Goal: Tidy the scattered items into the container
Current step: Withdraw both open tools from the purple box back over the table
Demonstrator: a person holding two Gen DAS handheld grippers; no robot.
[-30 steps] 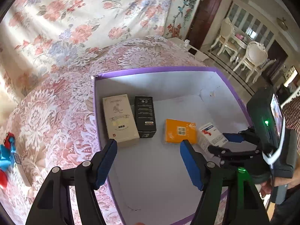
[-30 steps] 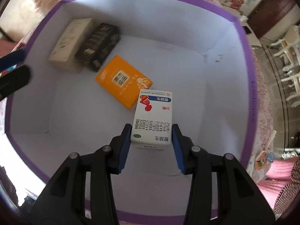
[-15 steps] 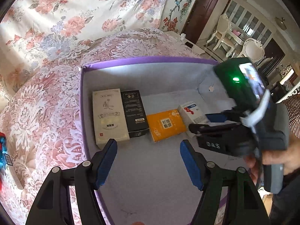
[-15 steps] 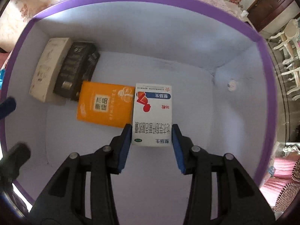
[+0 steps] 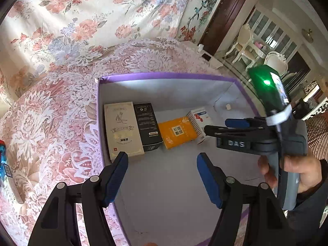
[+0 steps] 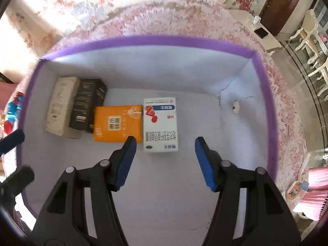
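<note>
right fingers: my right gripper points steeply down into the box, blue pads spread apart. They've just been opening, nothing pressed between them now.
white box: the white medicine box lies flat on the container floor just past my right fingertips, clear of both pads. Red and blue print faces up.
left fingers: my left gripper is tilted down over the near left corner of the container, pads parted about halfway, nothing between them, touching nothing.
right hand: from the left camera you can see my right hand wrapped round the grey handle, green light glowing on top, the right fingers reaching in from the right above the white box.
row inside: the orange box sits right against the white one's left side. Next comes a black box, then a cream box against the left wall. The last two touch along their long sides.
container: purple-rimmed box with a white lining, a small round white bit on its right wall.
outside: the container stands on a desk under a pink lace cloth. Something red and blue lies at the far left edge, too cropped to make out.
</note>
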